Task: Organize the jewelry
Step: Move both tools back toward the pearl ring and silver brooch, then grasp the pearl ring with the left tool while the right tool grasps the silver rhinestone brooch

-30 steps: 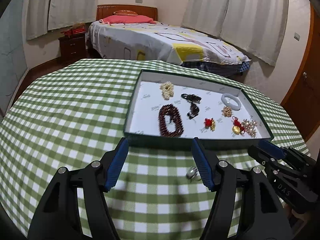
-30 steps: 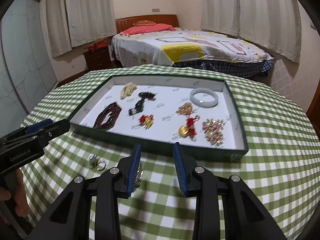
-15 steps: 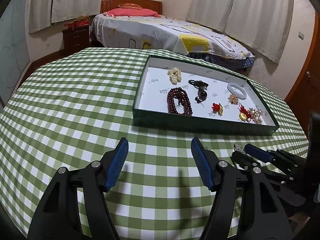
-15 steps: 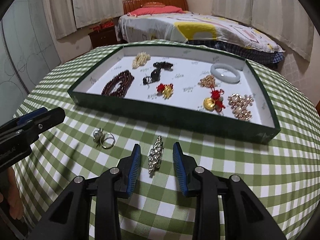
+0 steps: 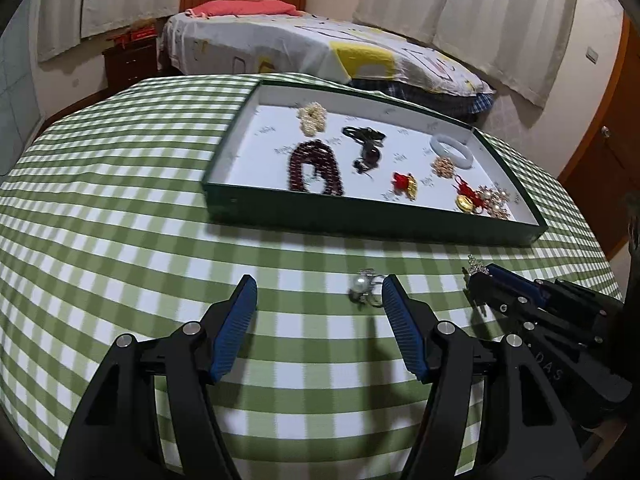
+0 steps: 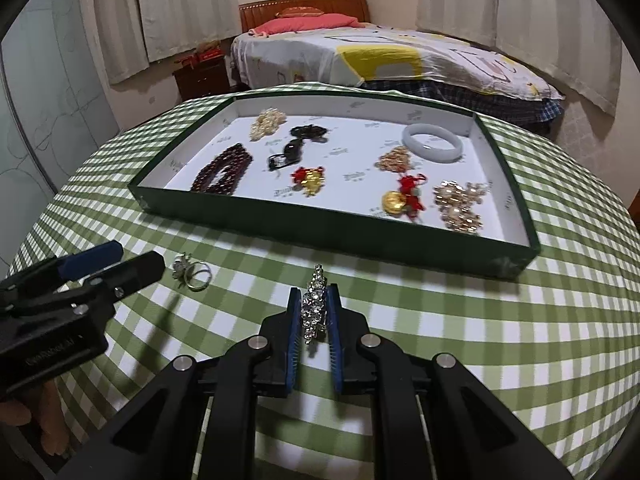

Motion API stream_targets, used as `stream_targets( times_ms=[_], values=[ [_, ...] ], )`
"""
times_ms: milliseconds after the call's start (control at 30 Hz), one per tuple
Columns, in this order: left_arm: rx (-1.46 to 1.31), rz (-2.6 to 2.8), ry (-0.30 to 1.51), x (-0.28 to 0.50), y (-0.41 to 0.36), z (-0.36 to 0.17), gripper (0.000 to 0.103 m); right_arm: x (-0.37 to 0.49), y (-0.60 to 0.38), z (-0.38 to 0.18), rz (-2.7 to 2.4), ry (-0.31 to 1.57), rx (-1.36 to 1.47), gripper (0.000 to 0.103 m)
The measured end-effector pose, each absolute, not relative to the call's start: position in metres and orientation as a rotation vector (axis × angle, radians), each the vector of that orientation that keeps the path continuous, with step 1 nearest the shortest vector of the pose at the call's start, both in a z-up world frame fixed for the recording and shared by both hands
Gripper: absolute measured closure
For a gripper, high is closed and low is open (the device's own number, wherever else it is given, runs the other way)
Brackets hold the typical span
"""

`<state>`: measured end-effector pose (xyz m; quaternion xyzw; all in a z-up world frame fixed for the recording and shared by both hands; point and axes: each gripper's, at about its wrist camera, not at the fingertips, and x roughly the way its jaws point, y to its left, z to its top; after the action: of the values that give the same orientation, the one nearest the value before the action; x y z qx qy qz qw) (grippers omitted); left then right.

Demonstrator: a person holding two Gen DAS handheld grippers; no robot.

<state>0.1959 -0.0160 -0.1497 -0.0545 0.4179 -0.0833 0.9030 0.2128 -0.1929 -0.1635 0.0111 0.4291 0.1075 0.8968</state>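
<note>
At the bottom centre of the right wrist view, the right gripper had its blue pads pressed on a slim rhinestone brooch, gripped along its length with its far tip poking out past the fingertips; that lengthwise pinch probably suited so narrow a piece. Lower left in that frame, the left gripper reached toward a pearl ring lying on the green checked tablecloth. Above both sat the green tray, already holding bracelets, charms and a white jade bangle, so these two pieces looked like the last left outside it.

From the left wrist view, the left gripper stood about half open with nothing in it, the ring just inside its right finger, not yet between the pads. The brooch showed only as a glinting tip at the right gripper; the grip itself was plain only in the right view.
</note>
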Motion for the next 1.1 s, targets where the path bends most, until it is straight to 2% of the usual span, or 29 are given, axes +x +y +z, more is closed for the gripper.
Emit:
stream_targets(
  times_ms=[100,400,467,533,633,1100],
  values=[
    [-0.095,-0.184,0.868,0.199,-0.025,-0.152,0.042,0.210,-0.202,-0.163,0.212,0.885,0.041,0.089],
    [-0.074,-0.207,0.900,0.210,-0.039,-0.160,0.060,0.207,-0.219,-0.165,0.197,0.881,0.076,0.089],
    [-0.062,-0.215,0.900,0.212,-0.042,-0.160,0.066,0.207,-0.220,-0.166,0.199,0.882,0.081,0.089],
    [-0.053,-0.224,0.901,0.211,-0.043,-0.160,0.078,0.208,-0.219,-0.166,0.200,0.882,0.083,0.089],
    [-0.059,-0.231,0.904,0.211,-0.042,-0.161,0.086,0.208,-0.219,-0.166,0.201,0.882,0.085,0.089],
    [-0.060,-0.236,0.892,0.208,-0.043,-0.158,0.088,0.206,-0.217,-0.164,0.201,0.872,0.079,0.089]
  ],
)
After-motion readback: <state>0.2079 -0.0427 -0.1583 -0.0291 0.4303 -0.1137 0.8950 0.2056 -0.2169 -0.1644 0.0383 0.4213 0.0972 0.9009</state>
